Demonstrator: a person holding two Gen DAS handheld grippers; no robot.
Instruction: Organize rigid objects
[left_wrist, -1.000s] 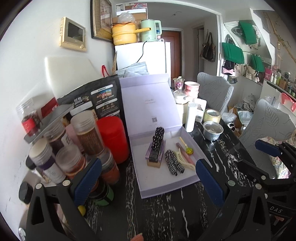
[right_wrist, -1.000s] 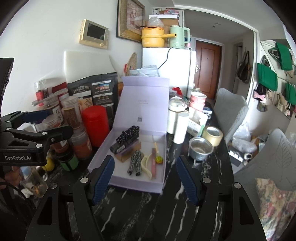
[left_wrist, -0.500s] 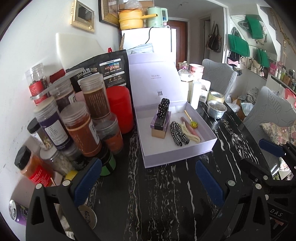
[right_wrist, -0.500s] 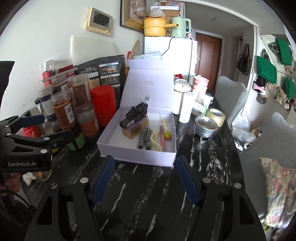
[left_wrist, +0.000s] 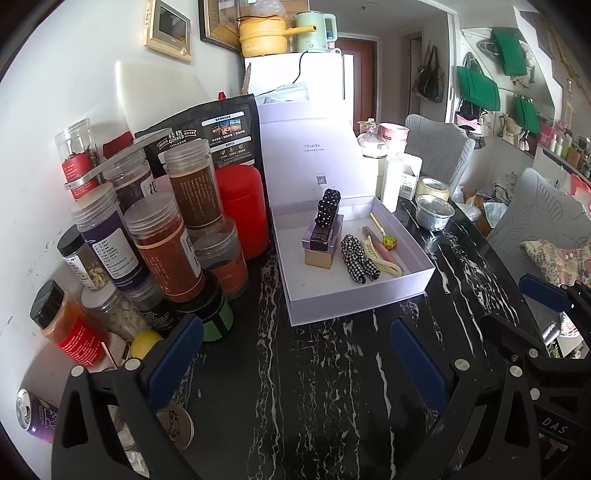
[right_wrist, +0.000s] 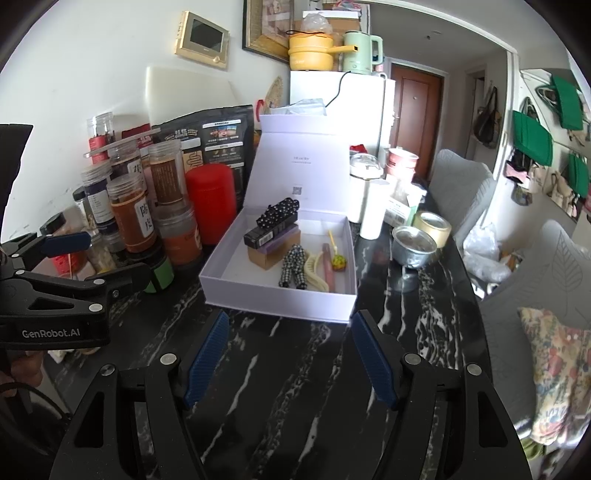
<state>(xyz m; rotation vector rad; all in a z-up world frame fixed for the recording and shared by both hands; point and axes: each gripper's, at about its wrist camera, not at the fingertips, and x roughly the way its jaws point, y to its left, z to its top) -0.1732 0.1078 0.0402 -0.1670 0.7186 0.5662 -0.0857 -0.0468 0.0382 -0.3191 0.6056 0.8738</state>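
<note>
On the black marbled worktop (left_wrist: 325, 369), spice jars (left_wrist: 162, 243) crowd the left beside one red canister (left_wrist: 242, 206). One open lilac box (right_wrist: 280, 295) holds one stacked gift box (right_wrist: 273, 251), one checked scrunchie (right_wrist: 293, 266), one cream clip (right_wrist: 316, 273) and one pink stick. Left claw (left_wrist: 295, 354) and right claw (right_wrist: 290, 354) both gape, released, empty.

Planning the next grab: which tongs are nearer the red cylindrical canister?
Left tongs: the red cylindrical canister stands just ahead, leftward. Right tongs sit farther right, before the box.
</note>
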